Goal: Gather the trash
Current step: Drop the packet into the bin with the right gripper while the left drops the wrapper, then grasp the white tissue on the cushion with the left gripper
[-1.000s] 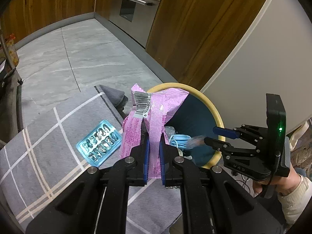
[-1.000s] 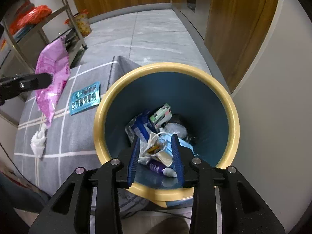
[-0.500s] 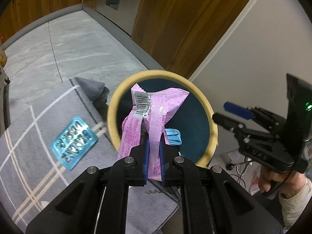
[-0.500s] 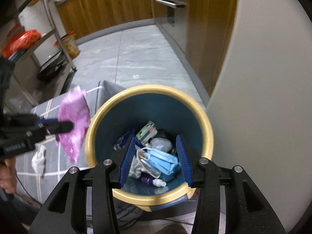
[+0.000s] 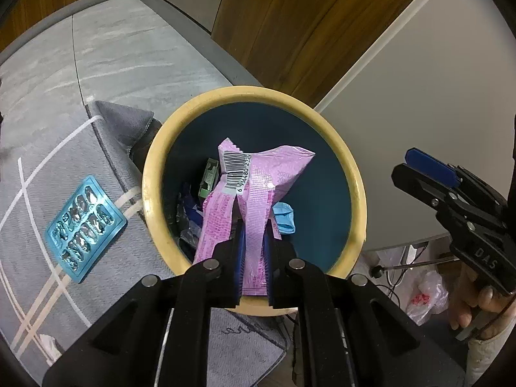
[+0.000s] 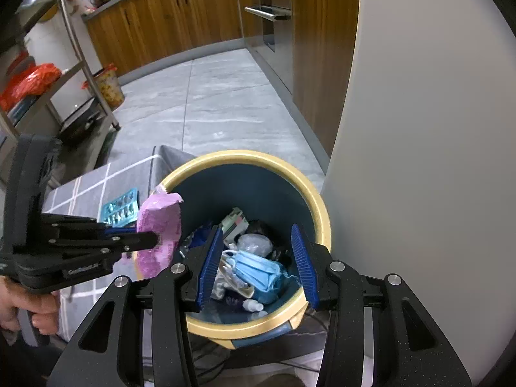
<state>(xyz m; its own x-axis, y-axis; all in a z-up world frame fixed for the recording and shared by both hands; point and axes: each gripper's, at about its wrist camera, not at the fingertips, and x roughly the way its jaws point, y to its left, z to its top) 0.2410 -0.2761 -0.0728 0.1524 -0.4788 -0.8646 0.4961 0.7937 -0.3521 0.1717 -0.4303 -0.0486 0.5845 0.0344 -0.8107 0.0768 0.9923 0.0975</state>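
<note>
Grey tile floor (image 6: 209, 96), wood cabinets (image 6: 167, 22) (oven inset) — white wall (image 6: 435, 161)

Wooden cabinets (image 6: 167, 25) were seen along a grey tiled floor (image 6: 219, 96). A metal shelf rack (image 6: 80, 64) was placed at the left.

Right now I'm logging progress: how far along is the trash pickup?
Done: a blue face mask and other scraps lie in the bin. In hand: the left gripper, jaws just easing, has the pink wrapper over the bin. Left: the blister pack on the grey cloth.

One bin (image 5: 151, 174), one pink wrapper (image 5: 254, 193), one blister pack (image 5: 84, 227), two claws (image 5: 253, 258).
</note>
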